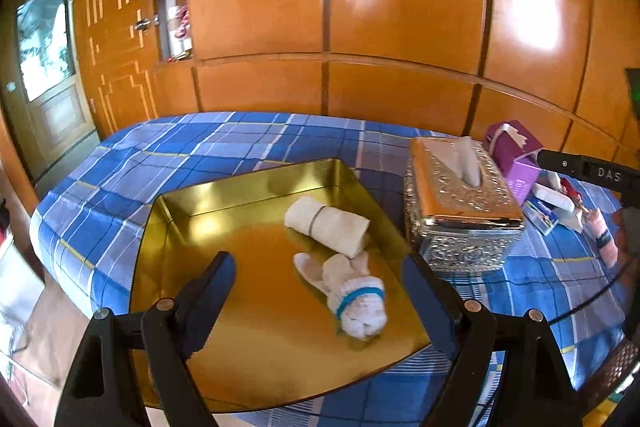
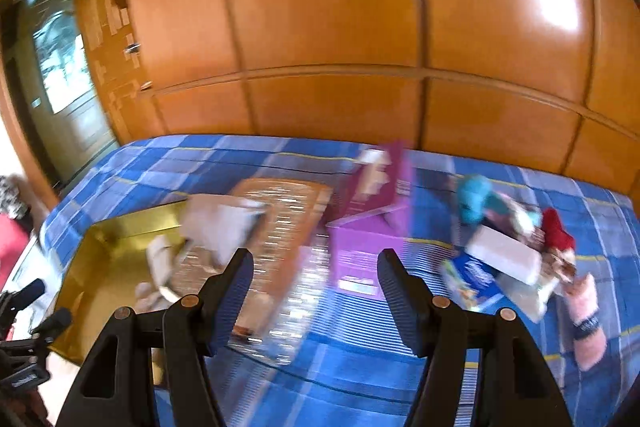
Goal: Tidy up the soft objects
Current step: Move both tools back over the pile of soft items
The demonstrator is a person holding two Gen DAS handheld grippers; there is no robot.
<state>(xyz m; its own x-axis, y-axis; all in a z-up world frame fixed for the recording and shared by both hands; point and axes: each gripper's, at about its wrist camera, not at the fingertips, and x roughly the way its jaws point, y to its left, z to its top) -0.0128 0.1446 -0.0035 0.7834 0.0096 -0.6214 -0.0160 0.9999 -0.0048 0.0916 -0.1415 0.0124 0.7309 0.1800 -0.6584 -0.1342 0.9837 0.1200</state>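
A gold tray (image 1: 256, 187) lies on the blue plaid bed. In it are a rolled cream towel (image 1: 326, 225) and a white sock bundle with a blue band (image 1: 354, 297). My left gripper (image 1: 318, 297) is open and empty above the tray's near part, the socks between its fingers' line. My right gripper (image 2: 316, 289) is open and empty above the bed, in a blurred view. Ahead of it to the right is a pile with a teal soft item (image 2: 476, 201), a red one (image 2: 558, 229) and a pink sock (image 2: 586, 323). The tray (image 2: 104, 247) shows at its left.
An ornate silver tissue box (image 1: 460, 203) stands right of the tray, also in the right wrist view (image 2: 280, 251). A purple carton (image 1: 516, 155) lies behind it, also in the right wrist view (image 2: 372, 227). White and blue packets (image 2: 500, 259) lie in the pile. A wooden wardrobe (image 1: 360, 7) backs the bed.
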